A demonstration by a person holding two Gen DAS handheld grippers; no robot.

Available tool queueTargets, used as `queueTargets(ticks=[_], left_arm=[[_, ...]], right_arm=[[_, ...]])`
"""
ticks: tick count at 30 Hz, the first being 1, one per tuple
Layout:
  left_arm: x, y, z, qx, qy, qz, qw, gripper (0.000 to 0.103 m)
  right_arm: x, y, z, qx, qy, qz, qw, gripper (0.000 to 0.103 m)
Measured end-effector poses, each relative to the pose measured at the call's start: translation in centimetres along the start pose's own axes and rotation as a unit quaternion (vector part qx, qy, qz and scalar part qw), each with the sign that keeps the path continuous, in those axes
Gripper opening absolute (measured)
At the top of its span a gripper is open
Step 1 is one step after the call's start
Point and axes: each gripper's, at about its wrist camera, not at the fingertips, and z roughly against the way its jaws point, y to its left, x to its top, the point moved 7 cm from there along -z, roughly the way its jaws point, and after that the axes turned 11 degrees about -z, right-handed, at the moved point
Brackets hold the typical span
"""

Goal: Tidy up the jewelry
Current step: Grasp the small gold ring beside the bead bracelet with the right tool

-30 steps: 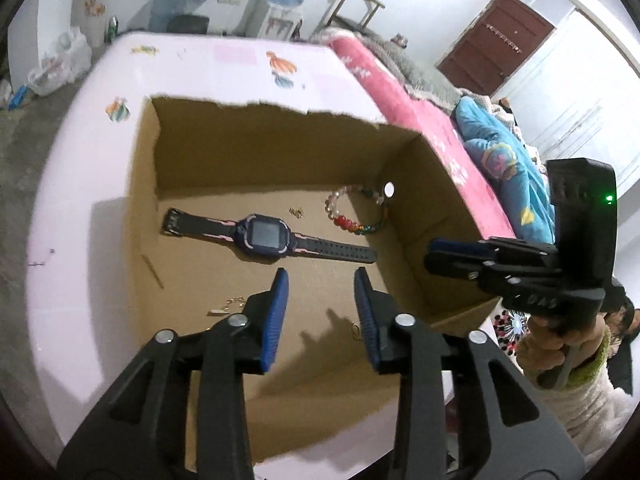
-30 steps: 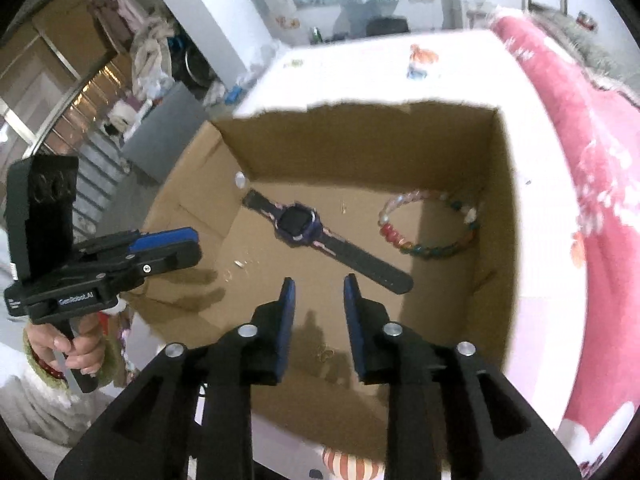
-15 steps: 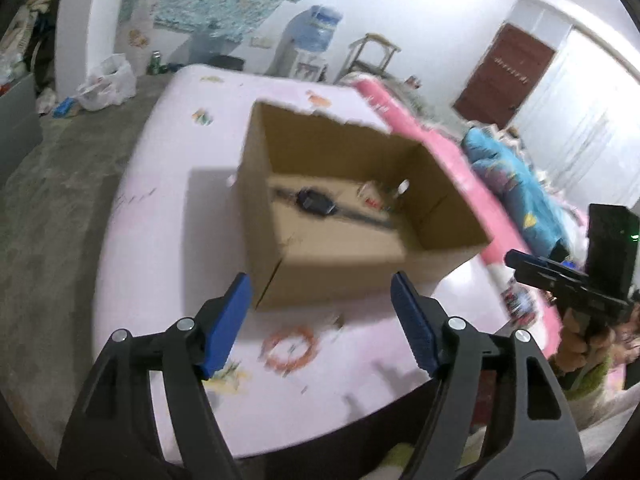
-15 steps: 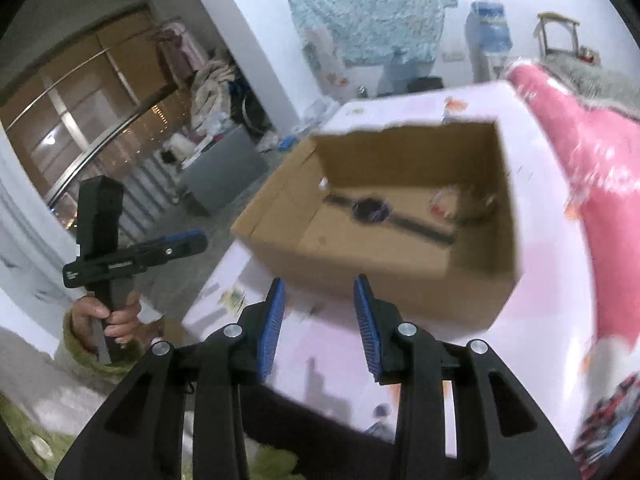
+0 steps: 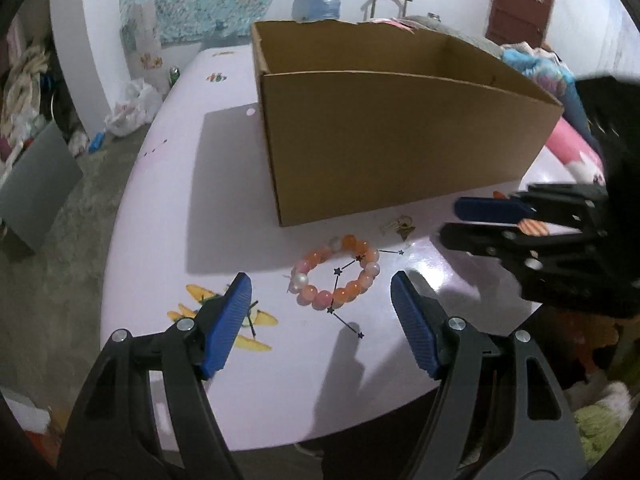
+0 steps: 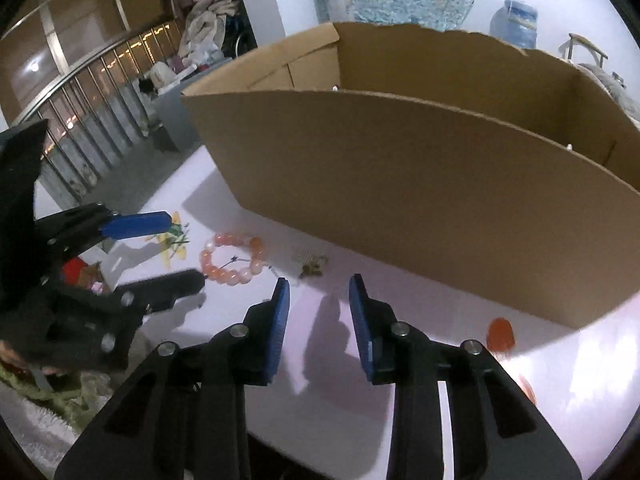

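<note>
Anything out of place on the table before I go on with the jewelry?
Yes. The pink-orange bead bracelet and a small gold trinket lie loose on the pink table, outside the cardboard box, just in front of its near wall. The box's far rim is raggedly torn. Both grippers are empty.

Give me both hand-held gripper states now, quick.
Left hand-held gripper: open wide, empty, above the pink bead bracelet.
Right hand-held gripper: jaws closing, still apart, nothing between them.
</note>
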Motion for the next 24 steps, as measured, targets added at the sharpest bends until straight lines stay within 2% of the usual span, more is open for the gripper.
queueTargets(ticks=[4, 10, 12, 19, 22, 24], left_arm=[[0.2, -0.2, -0.4, 0.000, -0.008, -0.014, 0.9999, 0.067], [0.2, -0.5, -1.0, -0.019, -0.007, -0.022, 0.9996, 0.057], [0.1, -0.5, -1.2, -0.020, -0.005, -0.027, 0.9994, 0.055], [-0.2, -0.8, -1.5, -0.022, 0.002, -0.032, 0.9992, 0.053], [-0.5, -0.7, -1.8, -0.021, 0.007, -0.035, 0.9991, 0.053], [-0.8, -0.7, -1.8, -0.019, 0.010, -0.037, 0.9991, 0.053]], right_arm=[[0.5, 0.3, -0.9, -0.002, -0.001, 0.006, 1.000, 0.027], [0.6, 1.2, -1.8, -0.014, -0.004, 0.027, 1.000, 0.026], [0.7, 1.3, -2.2, -0.021, -0.002, 0.031, 0.999, 0.022], [0.5, 1.5, -2.8, -0.037, 0.002, 0.045, 0.998, 0.020], [0.7, 1.8, -2.9, -0.040, 0.004, 0.049, 0.998, 0.012], [0.4, 1.8, -2.6, -0.033, 0.007, 0.037, 0.999, 0.011]])
